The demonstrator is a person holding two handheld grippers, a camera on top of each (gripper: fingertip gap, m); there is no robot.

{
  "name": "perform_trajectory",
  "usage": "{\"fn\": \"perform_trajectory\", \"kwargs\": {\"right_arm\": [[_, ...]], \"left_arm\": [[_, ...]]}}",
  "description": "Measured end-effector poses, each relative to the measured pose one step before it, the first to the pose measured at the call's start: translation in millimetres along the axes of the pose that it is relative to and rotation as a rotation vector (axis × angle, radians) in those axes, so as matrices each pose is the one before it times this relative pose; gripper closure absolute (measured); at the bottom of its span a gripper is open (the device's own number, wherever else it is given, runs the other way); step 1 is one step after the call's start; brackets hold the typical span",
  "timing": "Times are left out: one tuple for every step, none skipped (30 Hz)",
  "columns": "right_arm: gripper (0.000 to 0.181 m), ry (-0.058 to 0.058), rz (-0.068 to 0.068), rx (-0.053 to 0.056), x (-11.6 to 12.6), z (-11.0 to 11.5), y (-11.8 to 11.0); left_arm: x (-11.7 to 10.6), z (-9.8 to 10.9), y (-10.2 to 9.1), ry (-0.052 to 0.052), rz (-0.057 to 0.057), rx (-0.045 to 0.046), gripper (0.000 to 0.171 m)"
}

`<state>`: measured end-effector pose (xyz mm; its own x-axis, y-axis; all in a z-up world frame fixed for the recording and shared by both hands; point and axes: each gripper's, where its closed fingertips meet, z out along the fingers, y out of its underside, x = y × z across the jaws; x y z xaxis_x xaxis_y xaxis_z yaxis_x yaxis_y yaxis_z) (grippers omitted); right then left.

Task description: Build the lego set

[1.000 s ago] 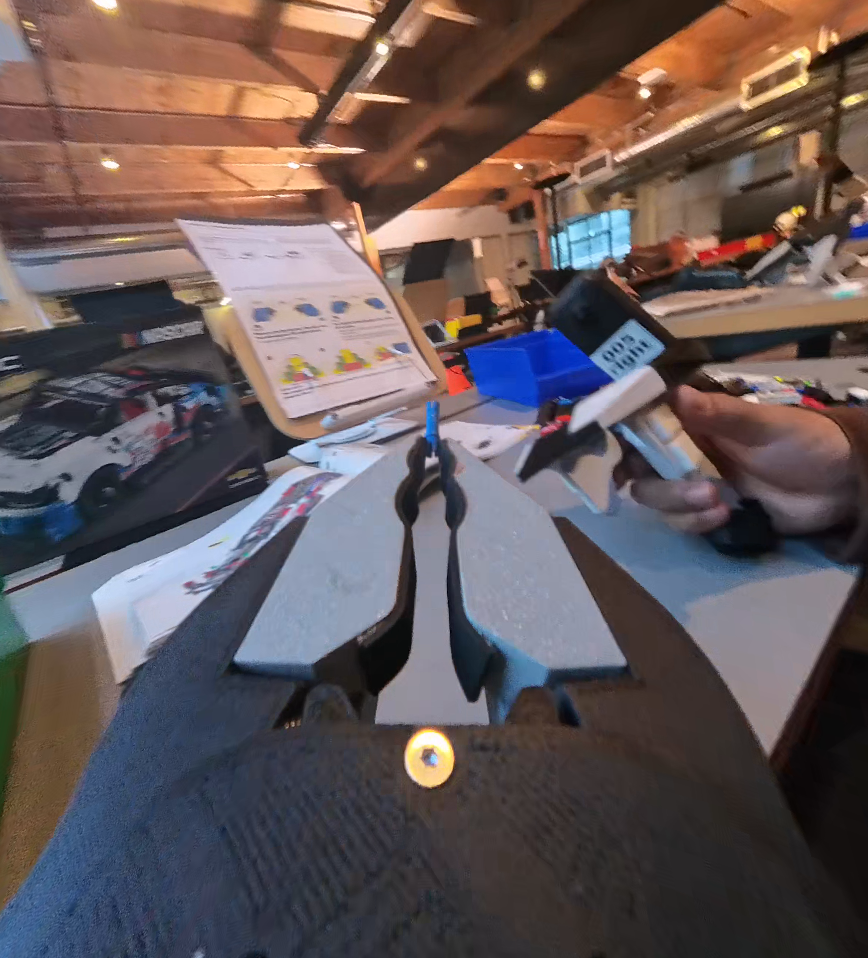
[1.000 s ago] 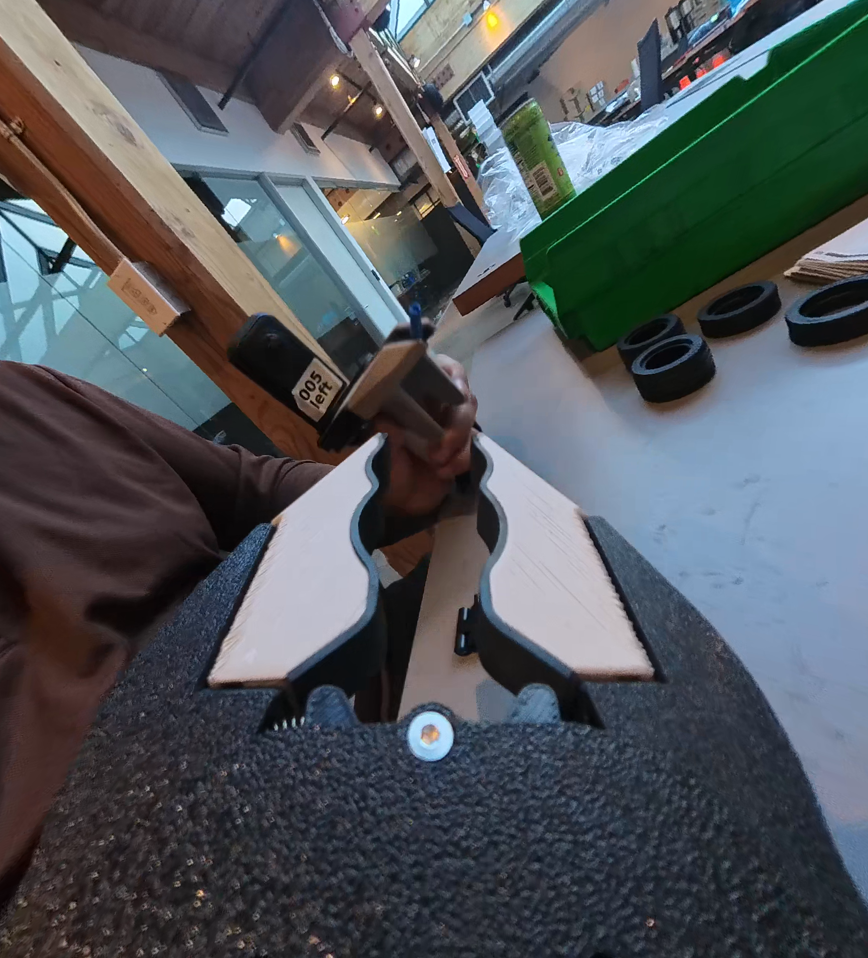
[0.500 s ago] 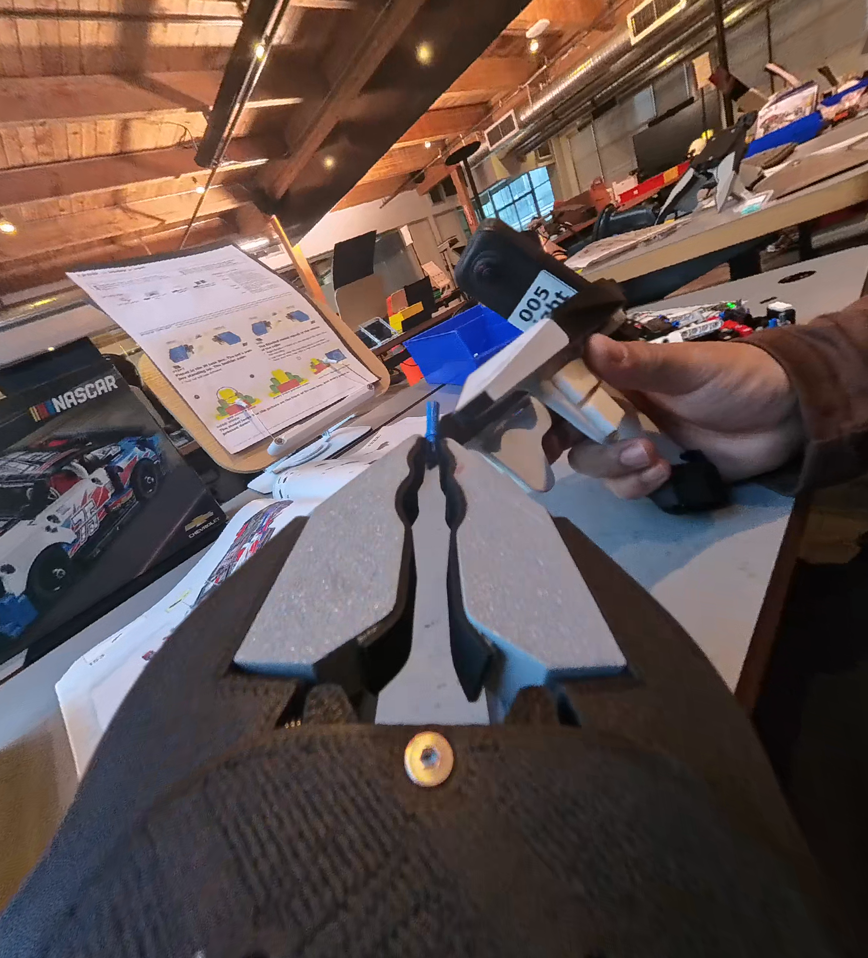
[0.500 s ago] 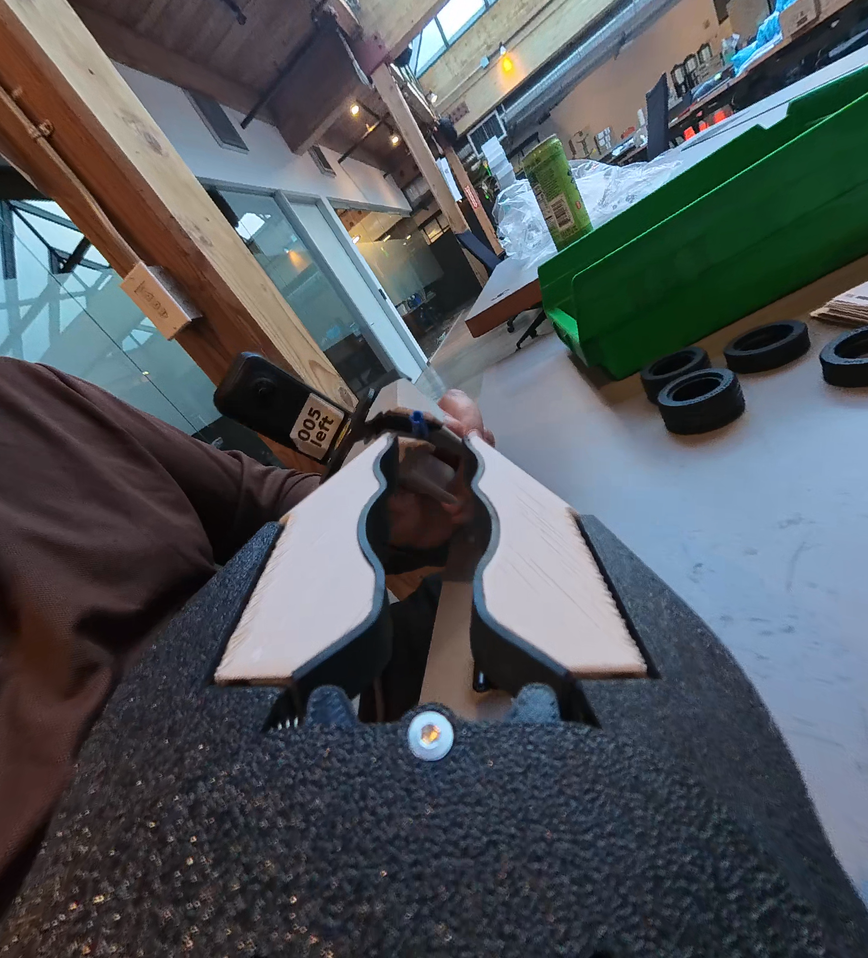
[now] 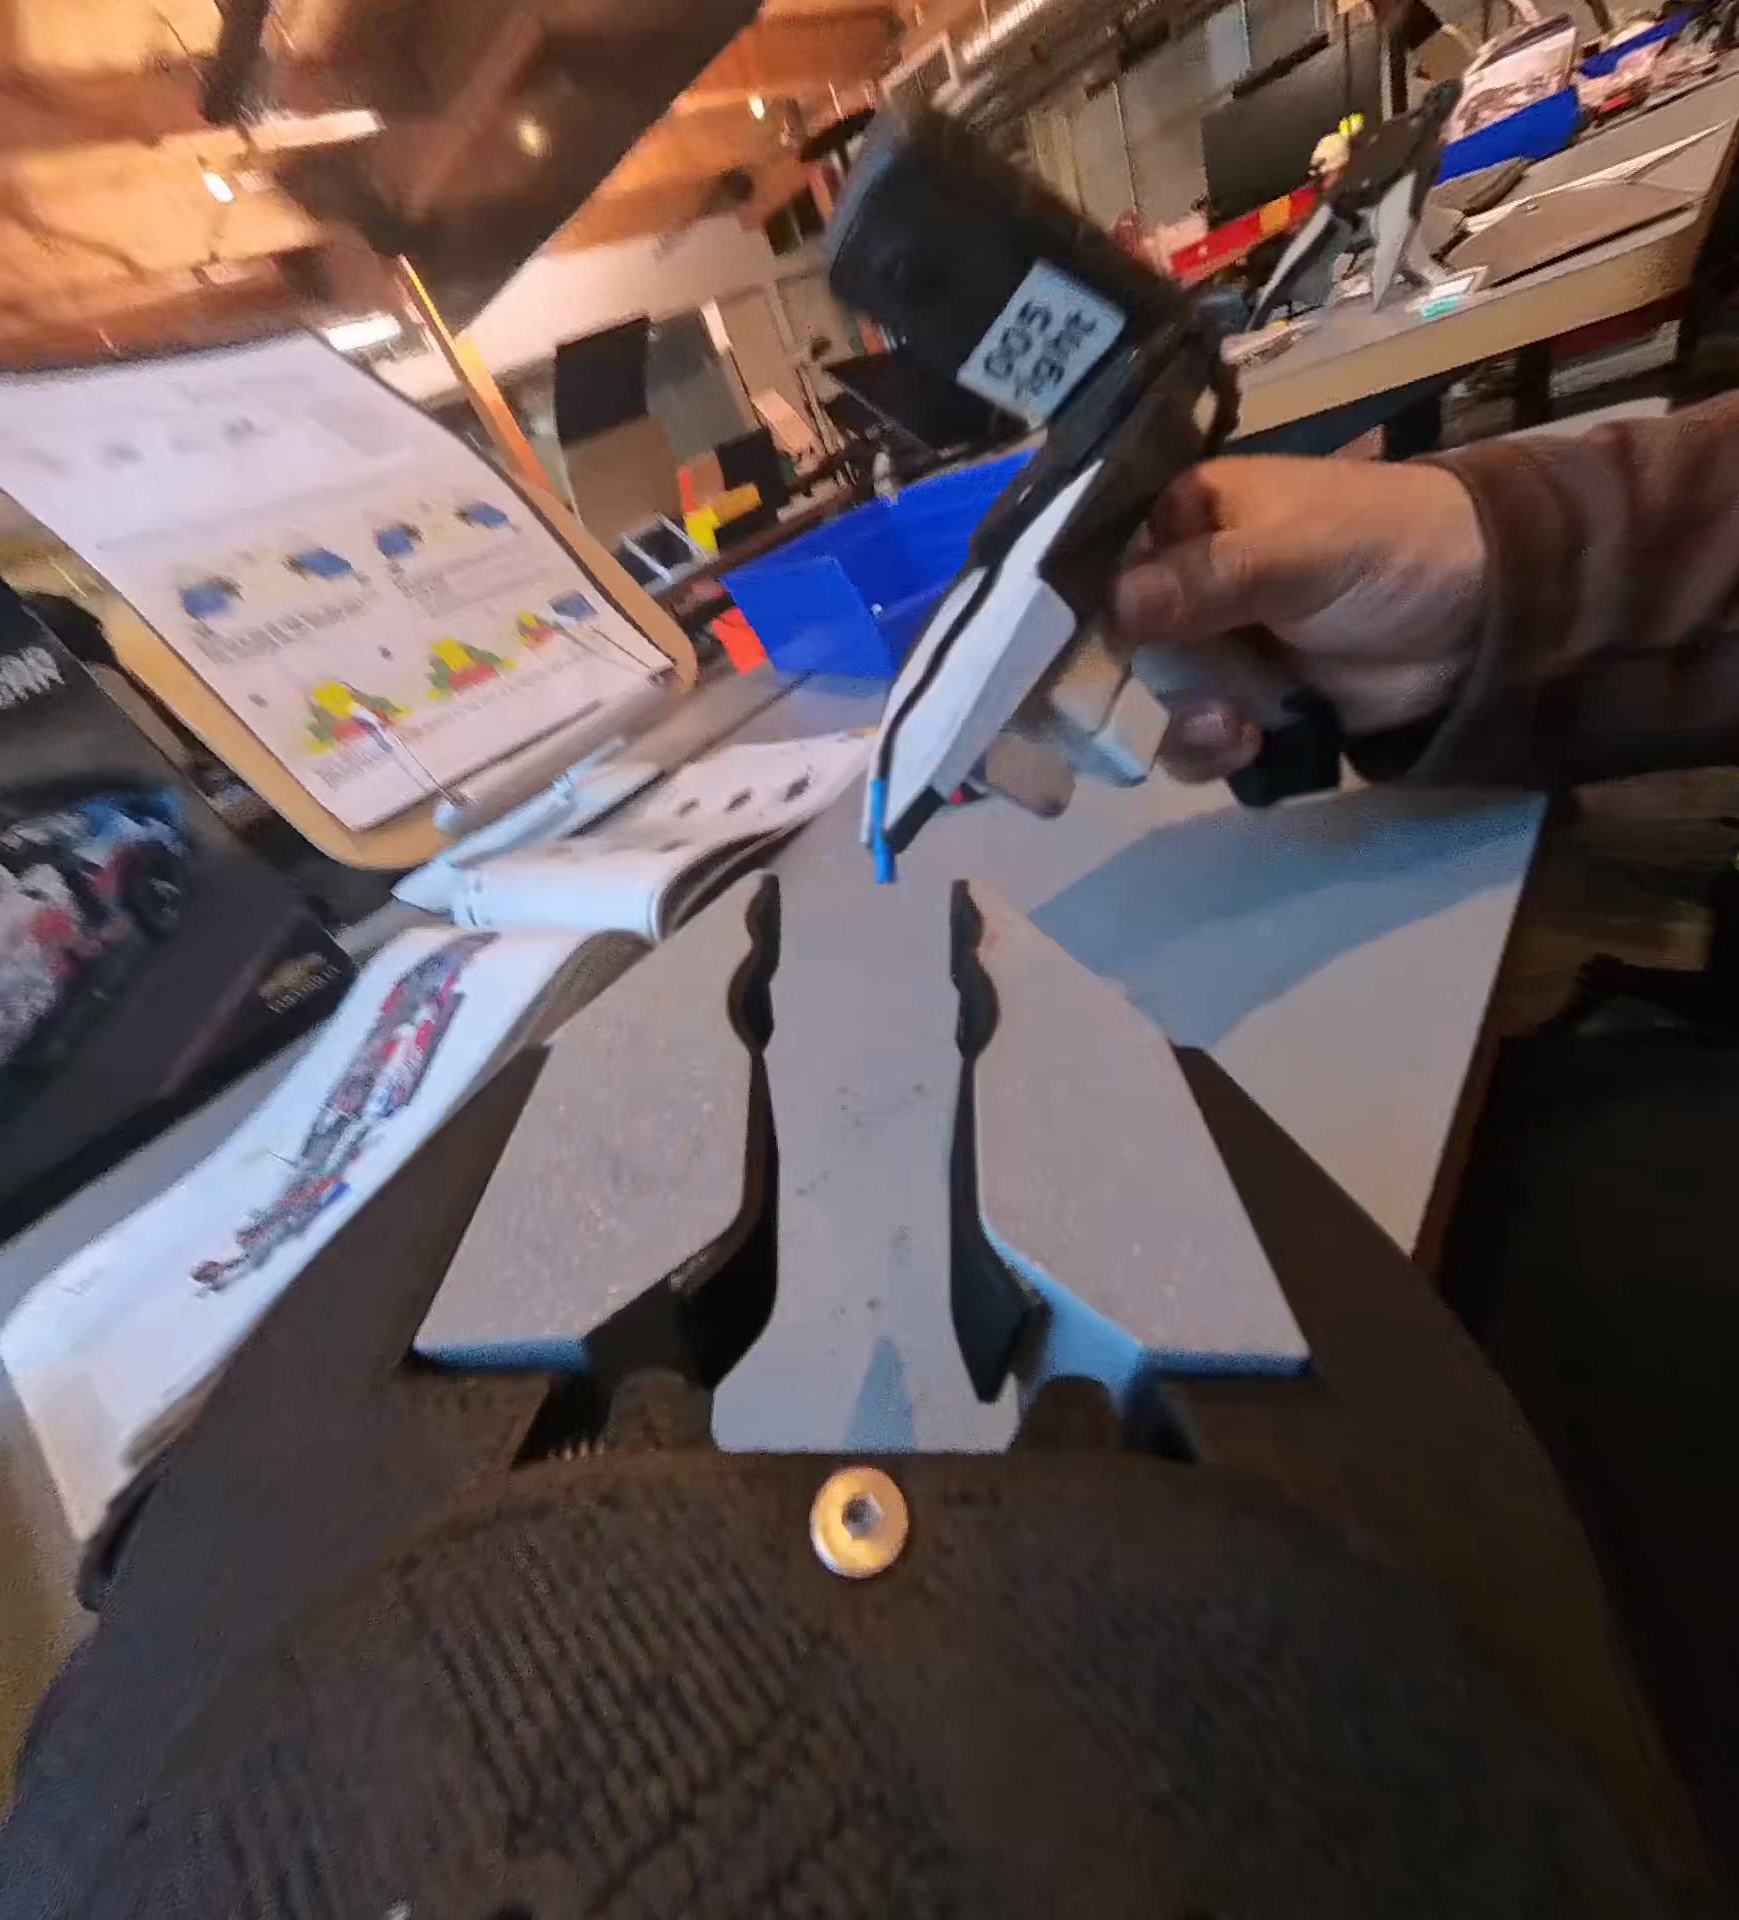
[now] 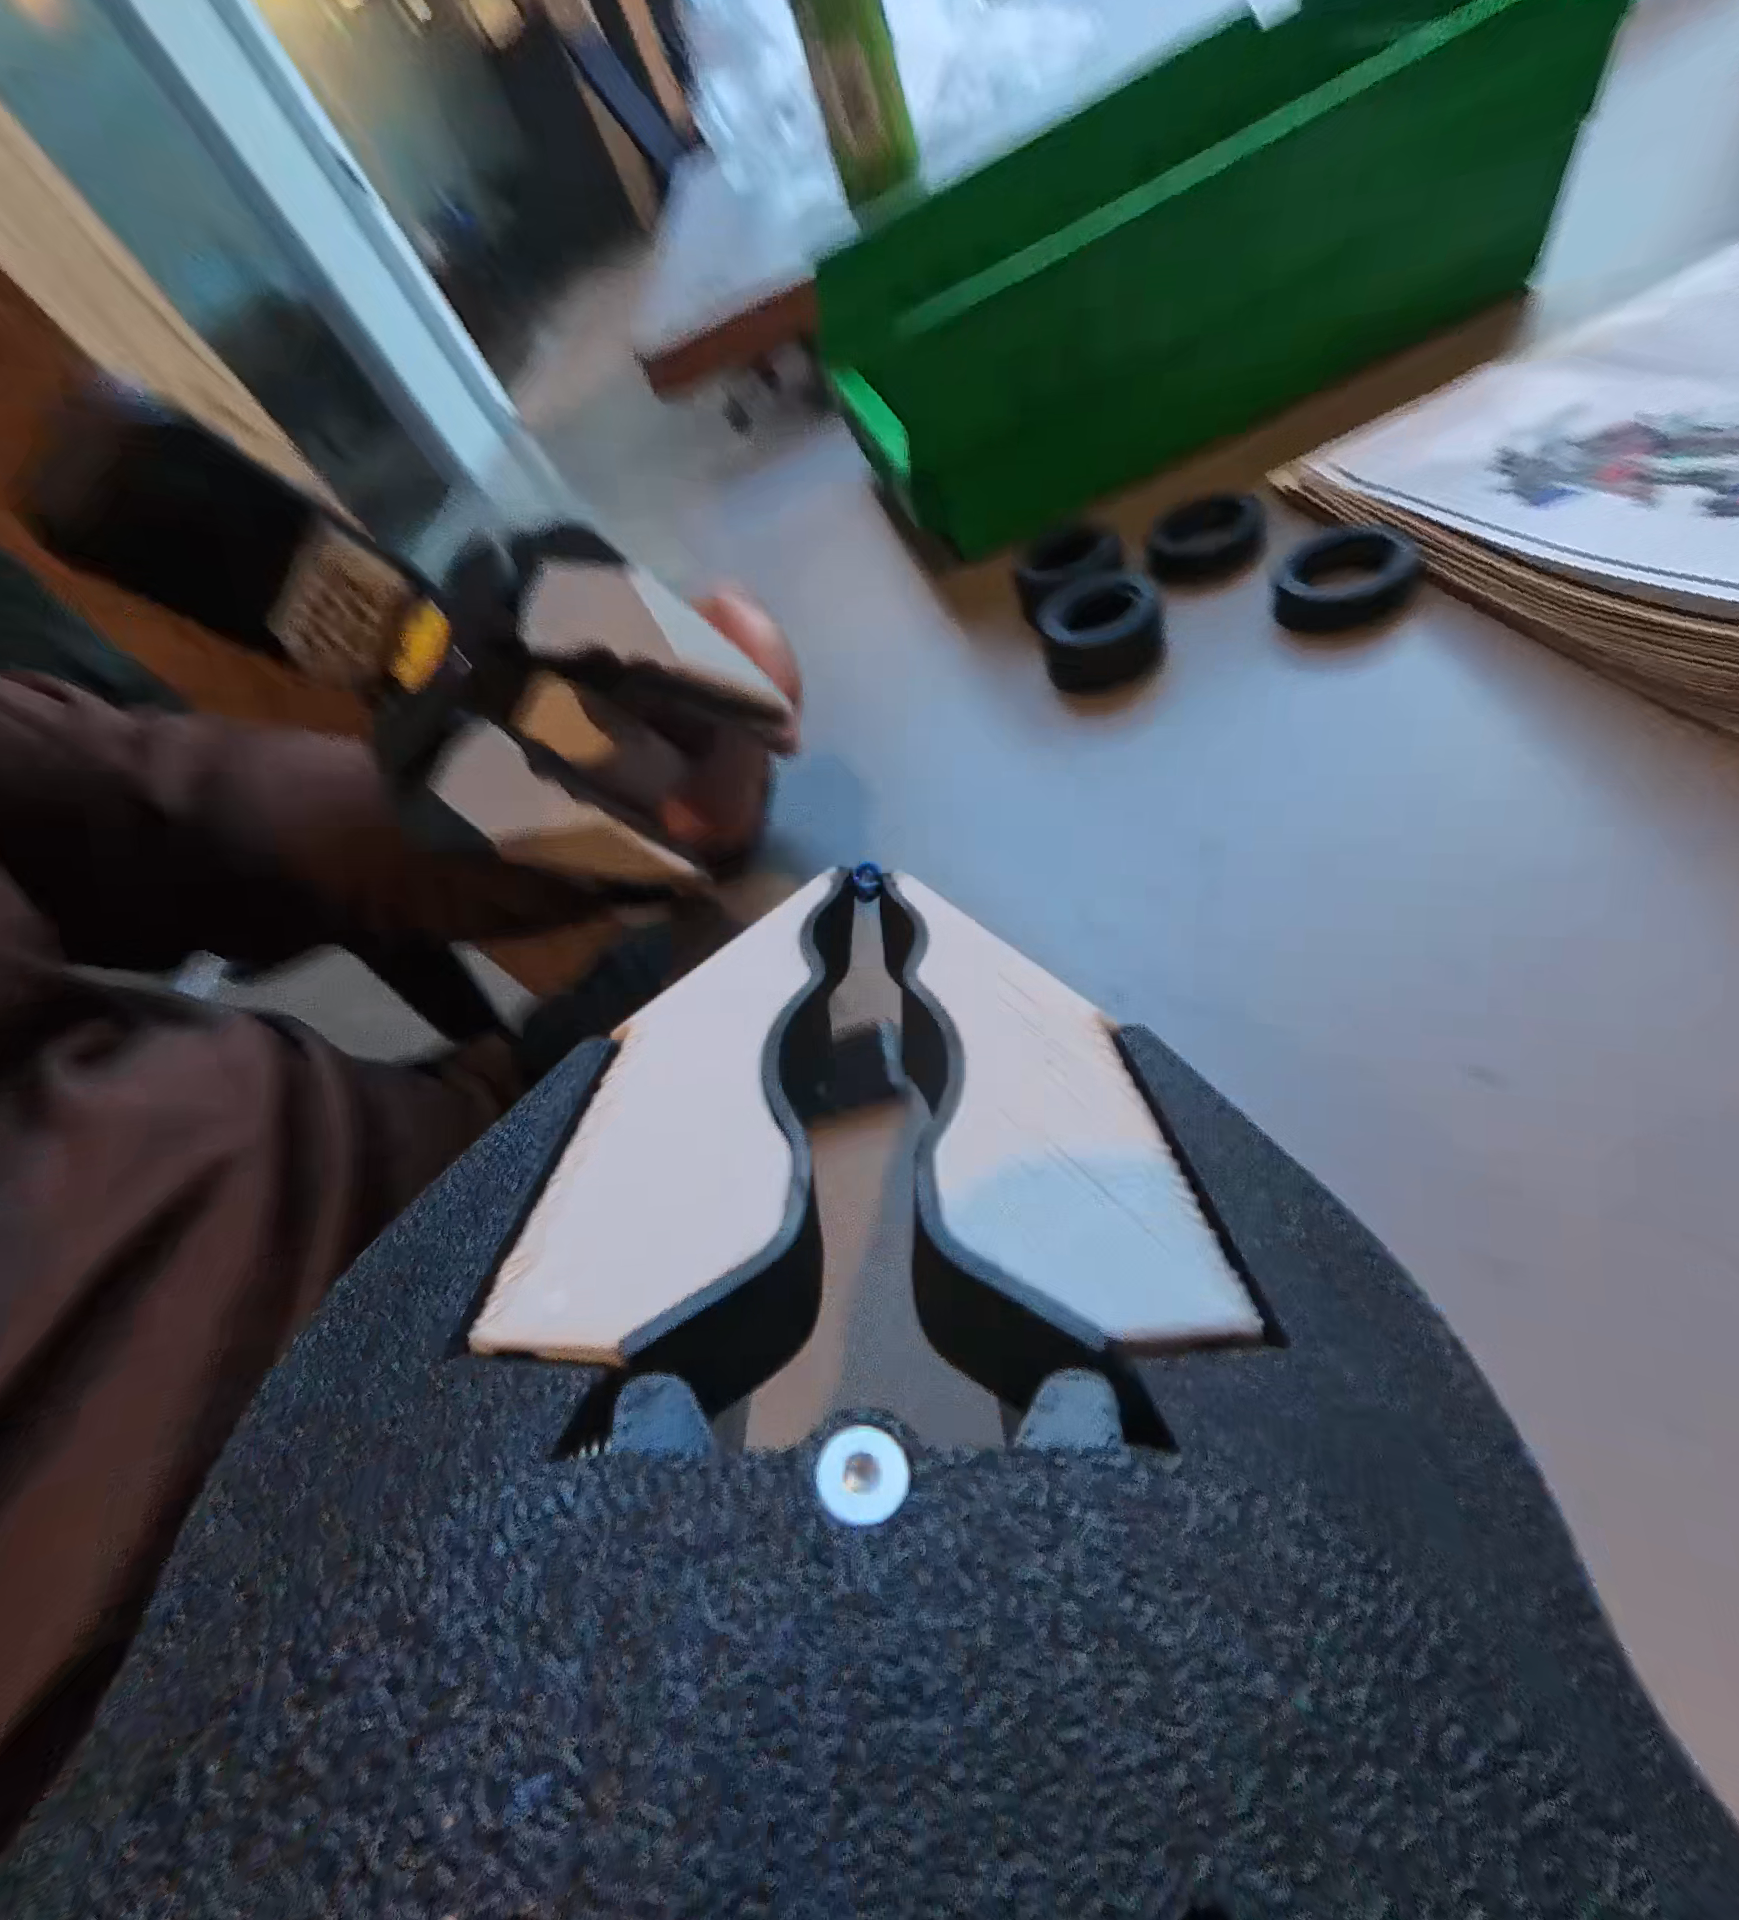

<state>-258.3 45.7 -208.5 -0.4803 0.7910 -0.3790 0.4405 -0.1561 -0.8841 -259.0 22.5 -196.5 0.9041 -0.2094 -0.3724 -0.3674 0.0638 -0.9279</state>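
Handover done: small blue plastic lego pin (image 5: 881, 837), earlier pinched in left tongs (image 5: 860, 904), now released and empty, sits clenched in right tongs (image 6: 865, 883) above grey table (image 6: 1364, 935), ready for insertion.

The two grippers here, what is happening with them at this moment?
A person is building a Lego set with a gripper in each hand. The right gripper is shut on a small blue pin. The left gripper is open and empty, just below the pin. Four black tyres and an open instruction booklet lie on the table.
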Motion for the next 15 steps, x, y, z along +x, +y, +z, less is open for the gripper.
{"fn": "perform_trajectory", "kwargs": {"right_arm": [[0.177,0.0697,-0.0462,-0.0643,8.20,-3.65,6.93],[0.177,0.0679,-0.0490,-0.0673,7.36,-2.56,8.06],[0.177,0.0606,-0.0477,-0.0727,5.86,-1.43,9.09],[0.177,0.0545,-0.0463,-0.0723,4.62,-0.42,9.34],[0.177,0.0523,-0.0451,-0.0576,4.23,0.07,7.74],[0.177,0.0383,-0.0377,-0.0400,2.51,0.48,5.66],[0.177,0.0105,-0.0198,-0.0293,-0.62,1.06,4.12],[0.177,-0.0154,0.0008,-0.0182,-3.24,1.44,2.39],[0.177,-0.0297,0.0124,-0.0063,-4.45,1.75,0.77],[0.177,-0.0307,0.0142,0.0037,-4.17,1.69,-0.50],[0.176,-0.0292,0.0165,0.0085,-3.53,1.57,-0.95],[0.177,-0.0342,0.0238,0.0107,-3.58,1.68,-1.33],[0.177,-0.0450,0.0322,0.0112,-4.63,1.64,-1.37],[0.177,-0.0509,0.0364,0.0126,-5.12,1.85,-1.48],[0.177,-0.0502,0.0365,0.0141,-4.93,1.85,-1.55]], "left_arm": [[-1.64,-0.07,3.89,0.0251,-0.0276,-0.02223,0.139],[-0.61,-0.10,5.27,0.0353,-0.0199,-0.03163,0.135],[-0.49,-0.34,6.31,0.0343,-0.0127,-0.03673,0.131],[-0.81,-0.81,6.39,0.0280,-0.0054,-0.03525,0.131],[-0.53,-0.96,5.20,0.0214,-0.0029,-0.02732,0.131],[0.56,-0.70,3.24,0.0208,-0.0027,-0.01691,0.133],[0.56,-0.18,1.80,0.0141,-0.0046,-0.01009,0.133],[0.91,0.53,0.96,0.0105,-0.0044,-0.00610,0.135],[1.77,1.22,1.08,0.0122,0.0030,-0.00885,0.136],[2.77,1.78,1.82,0.0137,0.0108,-0.01537,0.136],[3.37,2.25,2.31,0.0134,0.0166,-0.02048,0.136],[3.80,2.50,2.67,0.0111,0.0233,-0.02315,0.136],[4.72,2.44,2.48,0.0118,0.0322,-0.02263,0.136],[4.39,2.39,2.38,0.0056,0.0369,-0.02197,0.135],[4.31,2.08,2.11,0.0035,0.0381,-0.02037,0.134]]}}
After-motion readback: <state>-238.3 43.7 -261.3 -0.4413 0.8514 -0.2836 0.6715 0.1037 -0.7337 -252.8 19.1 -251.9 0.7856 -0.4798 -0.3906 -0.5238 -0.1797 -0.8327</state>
